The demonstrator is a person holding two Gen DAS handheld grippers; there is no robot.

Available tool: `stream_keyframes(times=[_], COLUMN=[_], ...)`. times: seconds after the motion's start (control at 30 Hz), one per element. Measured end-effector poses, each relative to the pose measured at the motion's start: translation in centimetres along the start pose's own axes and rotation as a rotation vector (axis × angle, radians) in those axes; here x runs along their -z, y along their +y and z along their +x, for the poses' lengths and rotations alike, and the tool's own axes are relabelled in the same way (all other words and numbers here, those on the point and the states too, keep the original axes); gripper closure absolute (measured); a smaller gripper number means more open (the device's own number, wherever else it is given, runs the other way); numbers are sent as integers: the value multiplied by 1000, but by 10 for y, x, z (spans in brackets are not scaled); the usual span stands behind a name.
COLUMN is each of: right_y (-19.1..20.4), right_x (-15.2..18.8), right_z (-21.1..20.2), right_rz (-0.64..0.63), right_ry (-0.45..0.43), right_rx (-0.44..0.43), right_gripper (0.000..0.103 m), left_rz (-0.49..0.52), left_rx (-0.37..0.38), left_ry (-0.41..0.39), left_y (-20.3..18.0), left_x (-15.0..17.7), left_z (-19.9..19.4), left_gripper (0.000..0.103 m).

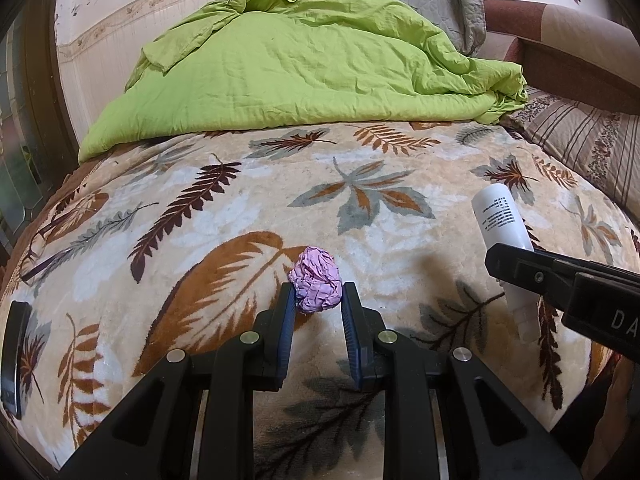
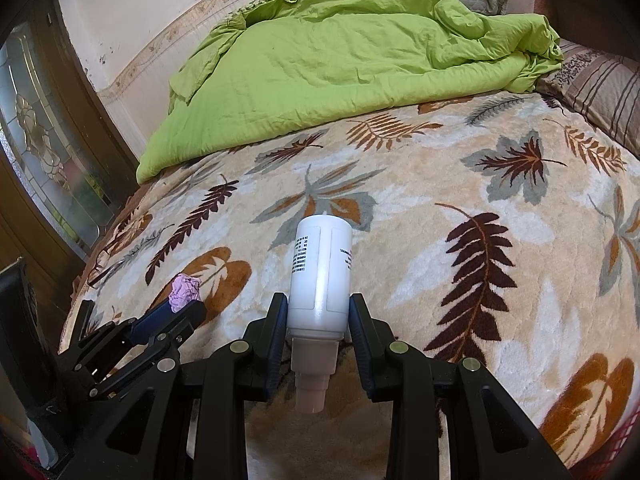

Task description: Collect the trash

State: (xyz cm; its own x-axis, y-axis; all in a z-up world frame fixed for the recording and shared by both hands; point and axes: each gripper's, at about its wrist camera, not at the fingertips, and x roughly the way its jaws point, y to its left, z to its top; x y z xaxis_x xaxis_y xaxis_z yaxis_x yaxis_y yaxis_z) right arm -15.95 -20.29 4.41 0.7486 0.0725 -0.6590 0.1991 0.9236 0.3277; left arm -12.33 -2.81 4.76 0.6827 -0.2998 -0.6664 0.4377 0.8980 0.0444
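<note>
My left gripper [image 1: 318,300] pinches a crumpled purple paper ball [image 1: 316,280]; my right gripper [image 2: 319,316] clamps a white plastic bottle [image 2: 320,272] near its neck, which I judge could slip out.

Cream blanket [image 1: 400,248] patterned with brown, rust and grey leaves, lime-green duvet [image 1: 304,64] beyond it, crumpled lilac paper ball [image 1: 316,280] on the blanket, white bottle [image 2: 320,276] with black print, black grippers with blue pads [image 1: 289,328], brown-striped pillow [image 1: 592,140] right of the duvet
</note>
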Motion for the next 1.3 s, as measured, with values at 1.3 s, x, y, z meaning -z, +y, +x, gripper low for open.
stream_keyframes(times=[1.3], right_y=[-38], right_x=[25], right_z=[-60], right_rz=[92], right_ry=[-63], right_rx=[14], right_gripper=[70], left_rz=[126], left_rx=[129], left_ry=[-43], left_y=[-49], left_x=[6], left_z=[-55], left_gripper=[81])
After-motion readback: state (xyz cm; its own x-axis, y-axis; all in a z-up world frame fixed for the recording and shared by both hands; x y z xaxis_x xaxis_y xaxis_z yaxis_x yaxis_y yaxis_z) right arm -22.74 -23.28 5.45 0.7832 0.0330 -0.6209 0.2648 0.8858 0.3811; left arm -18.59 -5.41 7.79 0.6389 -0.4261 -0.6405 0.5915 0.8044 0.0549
